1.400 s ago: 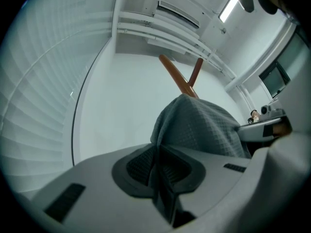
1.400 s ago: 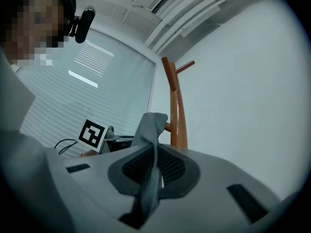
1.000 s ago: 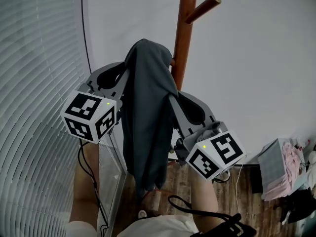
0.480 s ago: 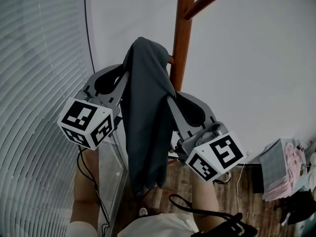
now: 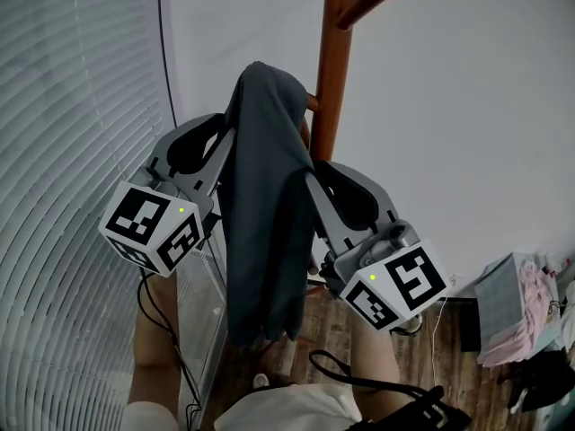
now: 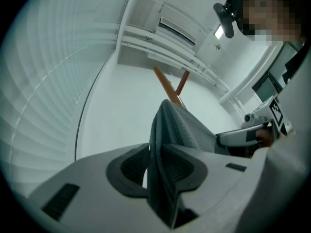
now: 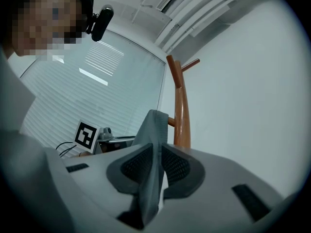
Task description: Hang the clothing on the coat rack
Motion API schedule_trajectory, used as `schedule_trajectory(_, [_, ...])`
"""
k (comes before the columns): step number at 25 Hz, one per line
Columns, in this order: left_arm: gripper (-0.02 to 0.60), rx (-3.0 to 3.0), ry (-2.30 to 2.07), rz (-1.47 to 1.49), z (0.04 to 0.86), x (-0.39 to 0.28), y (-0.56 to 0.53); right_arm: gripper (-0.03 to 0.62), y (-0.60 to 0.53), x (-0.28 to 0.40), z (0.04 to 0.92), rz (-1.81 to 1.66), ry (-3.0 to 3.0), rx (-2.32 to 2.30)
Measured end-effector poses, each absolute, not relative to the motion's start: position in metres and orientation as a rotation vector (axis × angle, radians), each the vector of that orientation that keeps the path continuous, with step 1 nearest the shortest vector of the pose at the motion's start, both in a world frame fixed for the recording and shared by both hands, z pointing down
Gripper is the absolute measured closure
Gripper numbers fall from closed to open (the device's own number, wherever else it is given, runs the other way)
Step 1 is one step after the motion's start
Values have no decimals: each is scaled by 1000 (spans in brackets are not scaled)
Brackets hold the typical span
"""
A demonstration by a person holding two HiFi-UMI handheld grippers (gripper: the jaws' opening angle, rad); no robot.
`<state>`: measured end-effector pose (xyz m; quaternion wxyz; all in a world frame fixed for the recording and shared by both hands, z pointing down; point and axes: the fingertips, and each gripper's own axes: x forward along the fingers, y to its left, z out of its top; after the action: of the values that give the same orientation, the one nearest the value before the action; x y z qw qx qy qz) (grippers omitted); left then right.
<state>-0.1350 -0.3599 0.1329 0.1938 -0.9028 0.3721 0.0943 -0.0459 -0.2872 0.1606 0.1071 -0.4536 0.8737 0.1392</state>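
Two tools clamped on garment point(image 5: 265, 205): left tool point(image 5: 225, 142) on its left side, right tool point(image 5: 312, 180) on right. Garment held aloft, long axis vertical, top fold at or just beside short peg point(image 5: 310, 103) left of rack point(image 5: 334, 52) pole. Right tool nearer pole. Hooking judged unfinished.

Dim, flat indoor light; strong fisheye bending and dark vignetting at edges.
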Motion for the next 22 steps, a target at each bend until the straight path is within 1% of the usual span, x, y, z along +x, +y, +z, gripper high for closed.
schedule_trajectory(4, [474,-2512,1054,272,130,-138,-357,526,-286,-43,157,411,2559,-1328])
schedule_trajectory(18, [476,-2452,1103,341,121,-164,-328,531,-279,-37,151,429,2502,-1353])
schedule_trajectory(19, [489,-2448,1104,344,122,-165,-327,539,-279,-38,152,427,2504,-1353])
schedule_trajectory(20, [530,-2441,1107,346,122,-166,-326,546,-280,-39,153,426,2505,-1354])
schedule_trajectory(22, [559,-2430,1116,343,124,-168,-325,555,-280,-41,154,431,2511,-1355])
